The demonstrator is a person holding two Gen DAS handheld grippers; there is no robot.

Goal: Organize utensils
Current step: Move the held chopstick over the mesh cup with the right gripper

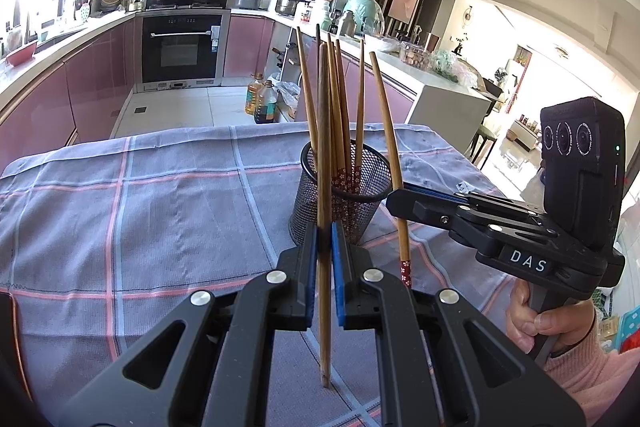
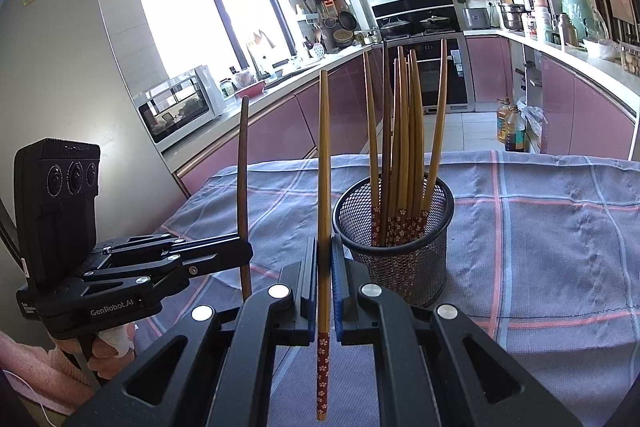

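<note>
A black mesh holder (image 1: 360,211) (image 2: 400,267) stands upright on the checked cloth and holds several wooden chopsticks (image 1: 340,99) (image 2: 404,131), red flowered ends down. My left gripper (image 1: 325,231) (image 2: 245,247) is shut on one plain brown chopstick (image 1: 325,327) (image 2: 243,167), held upright just left of the holder in the right wrist view. My right gripper (image 2: 324,247) (image 1: 396,199) is shut on another chopstick (image 2: 324,147) (image 1: 386,115), upright with its red flowered end hanging below the pads, close beside the holder's rim.
The table is covered by a grey-blue cloth with pink lines (image 1: 160,207) (image 2: 540,247); its far edge drops to the kitchen floor. Oil bottles (image 1: 262,99) stand on the floor beyond. A person's hand (image 1: 536,323) grips the right handle. Counters line the room.
</note>
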